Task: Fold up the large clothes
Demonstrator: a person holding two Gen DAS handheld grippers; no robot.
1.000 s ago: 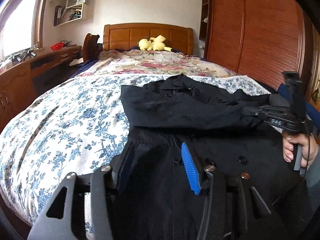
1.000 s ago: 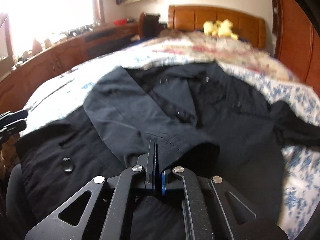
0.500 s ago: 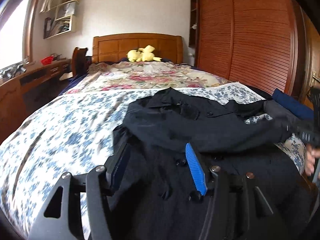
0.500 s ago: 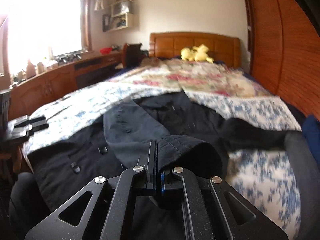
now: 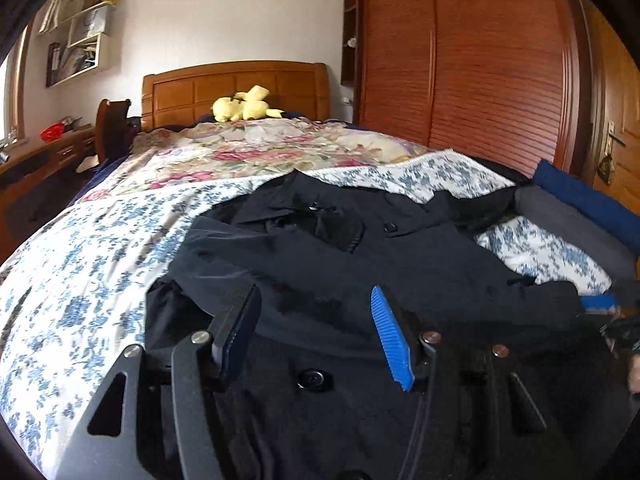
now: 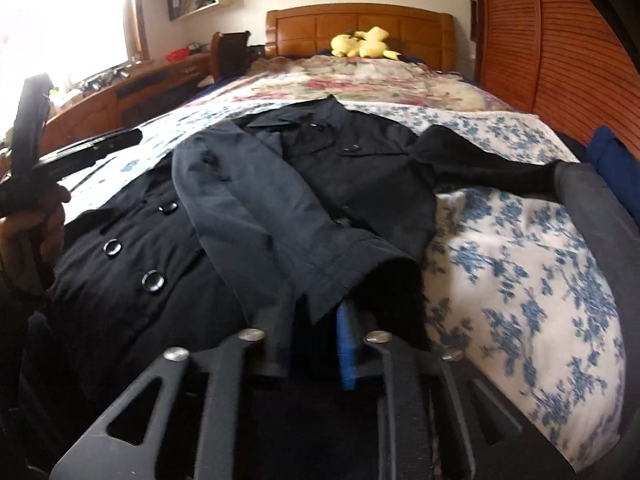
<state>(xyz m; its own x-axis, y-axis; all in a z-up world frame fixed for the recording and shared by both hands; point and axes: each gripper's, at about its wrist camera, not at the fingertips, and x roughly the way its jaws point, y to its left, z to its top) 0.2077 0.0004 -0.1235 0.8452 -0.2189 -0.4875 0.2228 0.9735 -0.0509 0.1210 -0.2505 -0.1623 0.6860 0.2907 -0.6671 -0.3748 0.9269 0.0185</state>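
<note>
Left wrist view: dark coat (image 5: 352, 264) laid out on the blue-flowered bedspread (image 5: 80, 280), collar toward the headboard (image 5: 236, 88), buttoned front toward the camera. One sleeve is folded across the chest. Left gripper (image 5: 316, 332) hangs over the coat's lower front, jaws well apart, nothing between the pads; a coat button (image 5: 314, 379) sits just below the gap. Blue ribbed pad on its right finger, dark pad on its left.

Right wrist view: right gripper (image 6: 316, 332) low at the sleeve cuff (image 6: 360, 276). Jaws opening; the cuff's edge hangs down between them, and the cloth hides whether the pads still press on it. The folded sleeve runs from the shoulder down to this cuff. The other sleeve trails off right, across the bedspread toward a grey cushion (image 6: 600, 216).

Surroundings: a second, pink-flowered quilt (image 5: 256, 152) covers the far half of the bed; yellow plush toy (image 5: 244, 109) against the headboard. Tall wooden wardrobe (image 5: 472, 60) along the right side, a blue cushion (image 5: 580, 196) at its foot. Desk (image 6: 132, 92) and bright window (image 6: 60, 12) on the left, wall shelf (image 5: 80, 44) above. In the right view, a hand (image 6: 36, 228) grips the left tool's handle at the frame's left edge, in front of part of the coat's hem.
</note>
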